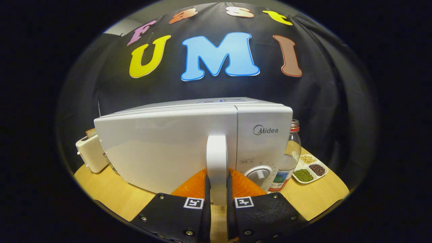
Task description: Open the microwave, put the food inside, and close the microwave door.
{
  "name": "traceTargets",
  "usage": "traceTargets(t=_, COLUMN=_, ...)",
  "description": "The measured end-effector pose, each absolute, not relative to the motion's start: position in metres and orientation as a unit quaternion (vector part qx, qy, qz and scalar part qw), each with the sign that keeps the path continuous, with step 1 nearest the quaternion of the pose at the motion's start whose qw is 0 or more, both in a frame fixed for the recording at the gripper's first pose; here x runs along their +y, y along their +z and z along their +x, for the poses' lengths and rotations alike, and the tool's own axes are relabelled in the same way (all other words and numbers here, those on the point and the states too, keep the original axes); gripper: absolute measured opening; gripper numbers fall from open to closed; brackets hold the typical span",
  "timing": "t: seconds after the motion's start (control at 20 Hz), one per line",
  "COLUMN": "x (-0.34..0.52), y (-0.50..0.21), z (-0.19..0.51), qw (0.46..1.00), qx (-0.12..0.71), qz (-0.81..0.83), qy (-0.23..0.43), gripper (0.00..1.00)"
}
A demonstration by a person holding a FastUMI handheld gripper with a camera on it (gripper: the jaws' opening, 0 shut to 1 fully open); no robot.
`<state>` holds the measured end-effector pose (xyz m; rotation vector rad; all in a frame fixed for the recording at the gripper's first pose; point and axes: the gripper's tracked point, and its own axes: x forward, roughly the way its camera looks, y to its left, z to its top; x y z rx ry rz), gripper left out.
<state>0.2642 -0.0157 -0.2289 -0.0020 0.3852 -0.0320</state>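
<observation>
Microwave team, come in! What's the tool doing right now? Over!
Tool shut on door handle. Microwave door seems closed or barely ajar. Glass jar beside microwave, clear of the handle.

The microwave (189, 141) stands on the counter (111, 195). Left of the microwave sits a toaster (89, 152); right of it a jar (290, 155), then a divided tray (310, 168). Its door handle (217, 165) lies between the tongs (217, 202), both fingers pressing it.

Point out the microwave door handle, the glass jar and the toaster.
door handle (217, 158): gripper view, its middle, above the fingers closed on it.
glass jar (293, 148): gripper view, its clear shoulder.
toaster (90, 153): gripper view, its side.
</observation>
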Motion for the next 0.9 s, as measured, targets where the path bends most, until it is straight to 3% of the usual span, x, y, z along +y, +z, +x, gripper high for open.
traceTargets(t=0.05, x=-0.017, y=-0.228, z=0.265, qw=0.981, qx=0.191, qz=-0.001, qy=-0.018, gripper=0.1)
traceTargets(t=0.25, x=-0.015, y=-0.229, z=0.262, qw=0.98, qx=0.2, qz=-0.001, qy=-0.02, gripper=0.1)
traceTargets(t=0.9, x=0.04, y=-0.22, z=0.14, qw=0.981, qx=0.193, qz=-0.011, qy=0.004, gripper=0.1)
